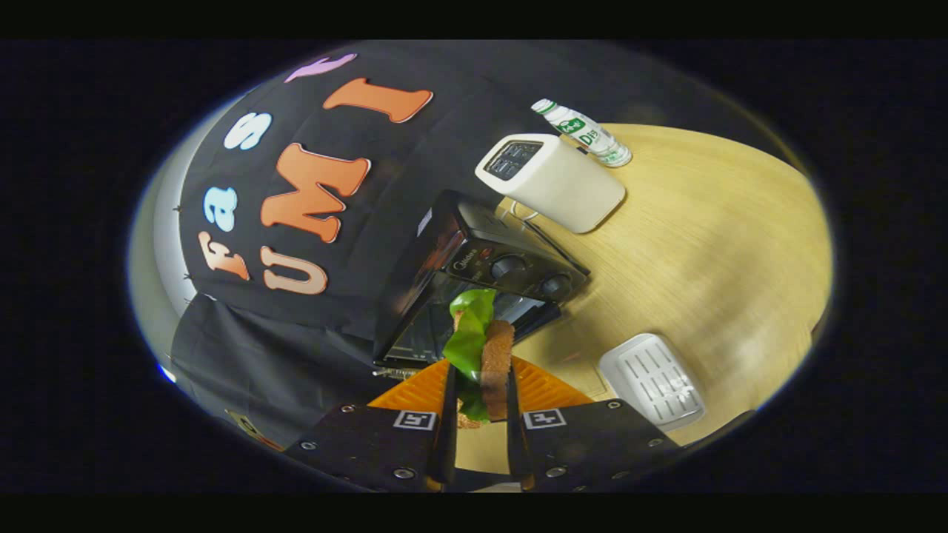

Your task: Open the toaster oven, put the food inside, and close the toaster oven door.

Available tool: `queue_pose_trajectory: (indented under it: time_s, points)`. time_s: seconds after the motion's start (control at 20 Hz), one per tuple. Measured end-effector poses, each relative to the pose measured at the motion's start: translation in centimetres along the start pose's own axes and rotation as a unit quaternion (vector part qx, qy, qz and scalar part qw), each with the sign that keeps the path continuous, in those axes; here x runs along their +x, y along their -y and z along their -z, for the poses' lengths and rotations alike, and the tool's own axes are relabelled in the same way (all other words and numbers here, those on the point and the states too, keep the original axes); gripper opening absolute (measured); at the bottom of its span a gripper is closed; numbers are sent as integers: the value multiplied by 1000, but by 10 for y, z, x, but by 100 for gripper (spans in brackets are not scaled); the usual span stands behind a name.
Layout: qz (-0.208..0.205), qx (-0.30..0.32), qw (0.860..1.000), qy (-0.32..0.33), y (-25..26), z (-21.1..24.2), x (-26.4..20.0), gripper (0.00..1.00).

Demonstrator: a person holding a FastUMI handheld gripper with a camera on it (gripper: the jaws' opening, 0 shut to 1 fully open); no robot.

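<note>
The hand-held gripper point(478, 414), its fingers closed on a sandwich point(485, 355), hides the sandwich's lower end. The sandwich covers part of the toaster oven point(474, 274) opening, so the inside cannot be made out. An orange tray point(415, 389) is mostly hidden behind the fingers. The white tray point(652, 381) on the tabletop point(711, 237) is slightly blurred.

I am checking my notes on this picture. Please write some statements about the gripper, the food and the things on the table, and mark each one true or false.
1. The gripper holds a sandwich between its fingers. True.
2. The toaster oven door is closed. False: it is open.
3. A white tray lies on the table. True.
4. The bottle stands in front of the toaster oven. False: it is behind the white toaster.
</note>
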State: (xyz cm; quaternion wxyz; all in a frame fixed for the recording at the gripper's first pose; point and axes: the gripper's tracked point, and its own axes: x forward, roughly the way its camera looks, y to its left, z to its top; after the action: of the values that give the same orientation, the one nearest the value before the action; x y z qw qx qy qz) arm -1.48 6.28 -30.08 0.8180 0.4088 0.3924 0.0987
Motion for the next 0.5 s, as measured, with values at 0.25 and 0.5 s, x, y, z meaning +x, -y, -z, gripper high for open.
queue_pose_trajectory:
  time_s: [0.25, 0.5]
  points:
    - [-12, 66, 996, 59, -5, 5, 37, 28]
    - [-7, 112, 988, 105, -12, 11, 76, 29]
